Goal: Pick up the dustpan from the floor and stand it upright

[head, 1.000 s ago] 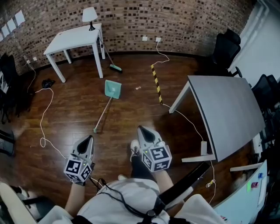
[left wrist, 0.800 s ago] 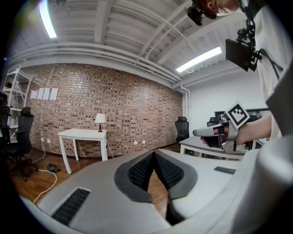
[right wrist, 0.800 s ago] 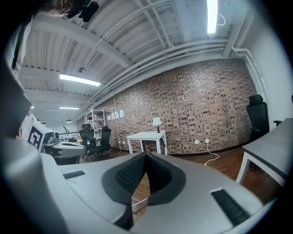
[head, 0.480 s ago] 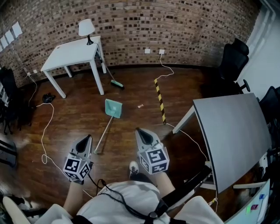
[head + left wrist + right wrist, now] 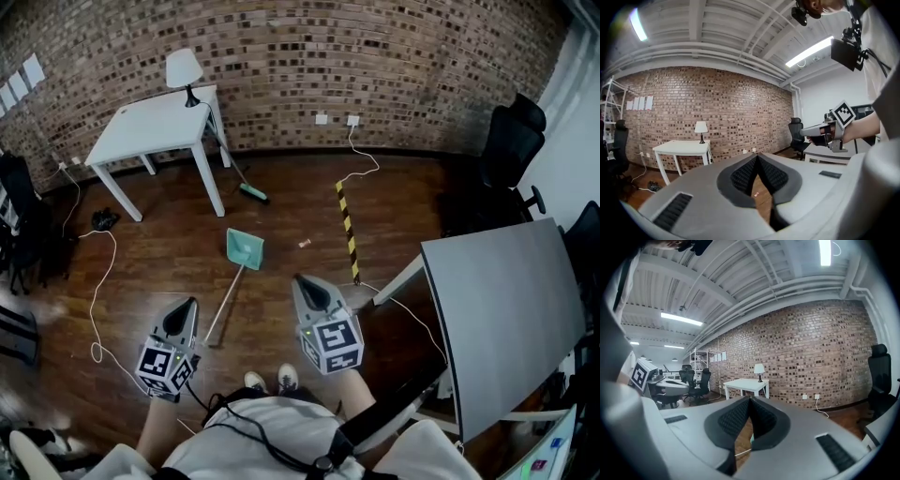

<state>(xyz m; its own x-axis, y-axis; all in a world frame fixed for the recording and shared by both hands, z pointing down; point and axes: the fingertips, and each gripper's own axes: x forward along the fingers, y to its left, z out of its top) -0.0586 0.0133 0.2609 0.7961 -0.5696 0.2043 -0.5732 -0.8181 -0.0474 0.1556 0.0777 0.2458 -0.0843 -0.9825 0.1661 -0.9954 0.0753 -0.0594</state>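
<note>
The dustpan (image 5: pixel 245 249) lies ahead, its handle end closest to the left gripper (image 5: pixel 190 302). That and the right gripper (image 5: pixel 302 279) are closed and empty.

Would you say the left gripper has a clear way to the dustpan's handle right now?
Probably yes: only bare floor lies between the left gripper and the dustpan handle. Its jaws are shut, so they must open first.
</note>
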